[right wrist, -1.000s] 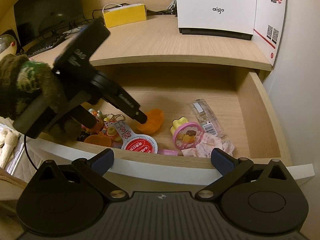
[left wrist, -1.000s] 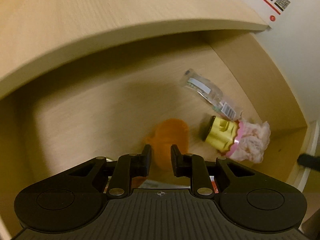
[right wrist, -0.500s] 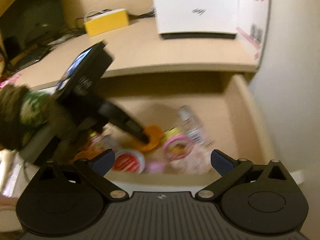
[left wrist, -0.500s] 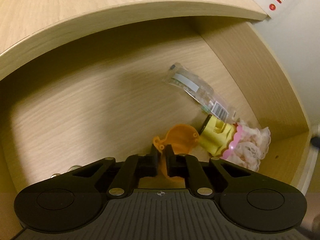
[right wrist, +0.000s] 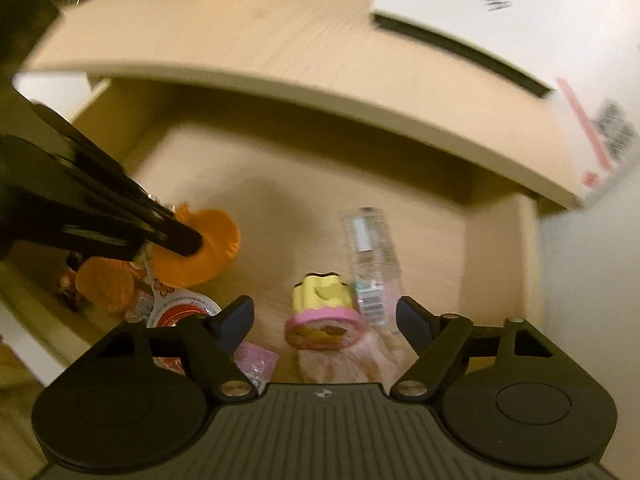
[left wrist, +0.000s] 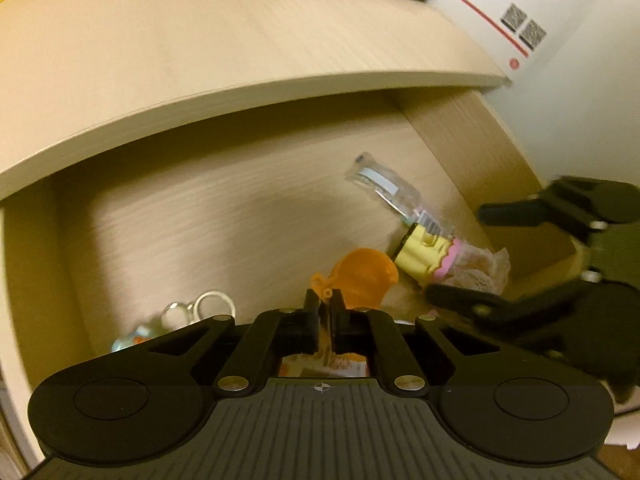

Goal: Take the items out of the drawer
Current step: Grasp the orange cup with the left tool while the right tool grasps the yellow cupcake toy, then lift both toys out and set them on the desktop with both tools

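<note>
I have the drawer [right wrist: 500,248] open under the front edge of the tabletop [right wrist: 248,28], and everything left in it sits toward the drawer's front edge. My left gripper [left wrist: 325,306] has its jaws clamped shut on the small tab of the orange plastic piece [left wrist: 362,276], which hangs out ahead of the fingertips, toward the back of the drawer. My right gripper [right wrist: 325,320] is over the front right corner with its jaws closing, and nothing is pressed between them yet. What matters for the next pick is this: the yellow and pink toy [right wrist: 322,312] lies straight ahead of the right jaws, between the two fingers, its pink rim toward me and its yellow top pointing to the back wall. The right hand is plainly the nearer one. Just to the toy's right lies a clear wrapped packet [right wrist: 370,256], long axis running front to back. The picture is smeared with motion, so I can't be sure whether the pale crumpled wrapper [right wrist: 344,362] under the toy is attached to it. The gripper body cuts off the front edge.
</note>
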`<state>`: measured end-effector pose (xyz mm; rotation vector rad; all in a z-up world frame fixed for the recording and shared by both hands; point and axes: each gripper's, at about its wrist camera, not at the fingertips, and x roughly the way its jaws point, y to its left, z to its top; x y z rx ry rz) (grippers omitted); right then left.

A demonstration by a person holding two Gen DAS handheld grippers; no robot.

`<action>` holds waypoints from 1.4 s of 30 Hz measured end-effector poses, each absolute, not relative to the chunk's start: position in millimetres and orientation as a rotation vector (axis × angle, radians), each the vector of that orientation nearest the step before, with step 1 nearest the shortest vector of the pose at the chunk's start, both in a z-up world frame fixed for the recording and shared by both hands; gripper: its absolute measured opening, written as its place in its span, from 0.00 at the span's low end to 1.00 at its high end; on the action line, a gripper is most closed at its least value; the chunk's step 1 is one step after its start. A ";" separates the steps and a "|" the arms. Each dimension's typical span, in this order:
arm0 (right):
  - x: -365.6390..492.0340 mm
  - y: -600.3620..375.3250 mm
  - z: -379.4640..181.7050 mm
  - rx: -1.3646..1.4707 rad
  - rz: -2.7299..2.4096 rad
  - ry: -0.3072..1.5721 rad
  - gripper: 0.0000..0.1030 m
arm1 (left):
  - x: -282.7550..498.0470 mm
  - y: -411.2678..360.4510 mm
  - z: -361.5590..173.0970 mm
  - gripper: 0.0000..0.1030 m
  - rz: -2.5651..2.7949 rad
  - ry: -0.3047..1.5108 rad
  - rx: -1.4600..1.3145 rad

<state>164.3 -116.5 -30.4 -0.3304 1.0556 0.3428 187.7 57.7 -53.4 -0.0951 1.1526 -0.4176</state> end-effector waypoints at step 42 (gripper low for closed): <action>314.6 -52.8 60.6 -0.058 0.149 0.680 0.51 | 324.8 177.2 33.3 0.07 -0.244 0.803 -0.255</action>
